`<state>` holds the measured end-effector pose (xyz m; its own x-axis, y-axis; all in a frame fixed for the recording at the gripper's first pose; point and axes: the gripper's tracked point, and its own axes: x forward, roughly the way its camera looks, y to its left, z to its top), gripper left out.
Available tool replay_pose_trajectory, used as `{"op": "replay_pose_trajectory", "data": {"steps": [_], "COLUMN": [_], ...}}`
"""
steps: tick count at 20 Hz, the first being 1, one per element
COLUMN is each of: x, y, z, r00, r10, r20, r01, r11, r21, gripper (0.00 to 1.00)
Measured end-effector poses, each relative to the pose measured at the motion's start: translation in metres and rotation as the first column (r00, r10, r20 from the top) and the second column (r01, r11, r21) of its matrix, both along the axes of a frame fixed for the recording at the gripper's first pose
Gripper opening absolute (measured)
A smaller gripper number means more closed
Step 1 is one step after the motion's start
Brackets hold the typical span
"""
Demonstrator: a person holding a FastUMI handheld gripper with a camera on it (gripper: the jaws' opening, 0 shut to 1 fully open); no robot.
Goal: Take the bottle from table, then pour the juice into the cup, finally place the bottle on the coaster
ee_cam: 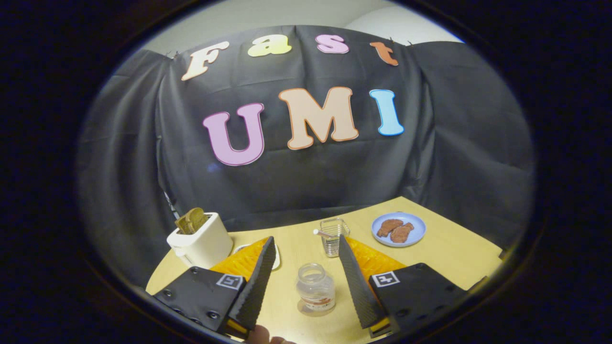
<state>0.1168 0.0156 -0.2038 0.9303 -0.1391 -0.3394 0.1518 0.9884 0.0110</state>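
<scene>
Fingers (pixel 275 270) spread wide, touching nothing, bottle (pixel 315 290) upright between them, cup (pixel 333 236) beyond.

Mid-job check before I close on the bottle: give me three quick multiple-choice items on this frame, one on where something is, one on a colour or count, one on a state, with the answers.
1. Where is the bottle?
A. between the fingers of the tongs
B. inside the toaster
C. on the plate

2. How many brown food pieces lie on the blue plate?
A. none
B. two
C. five

3. How do the tongs stand?
A. shut on the bottle
B. shut on the cup
C. open, fingers apart from the bottle

Answers:
1 A, it stands upright on the table in the gap between the fingers.
2 B, two pieces lie side by side.
3 C, bare table shows on both sides of the bottle.
</scene>
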Motion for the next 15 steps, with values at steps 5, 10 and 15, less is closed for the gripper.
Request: {"op": "replay_pose_trajectory", "data": {"steps": [5,10,15], "x": [-0.020,-0.037,-0.040], "y": [-0.023,-0.058,-0.100], "z": [0.033,0.050,0.075], "r00": [1.000,1.000,0.999], "r10": [0.020,0.012,-0.011], "r20": [0.016,-0.002,0.035], "r01": [-0.020,-0.012,0.013], "r11": [1.000,1.000,0.998], "r21": [0.003,-0.023,-0.060], "gripper": [0.82,0.82,0.82]}}
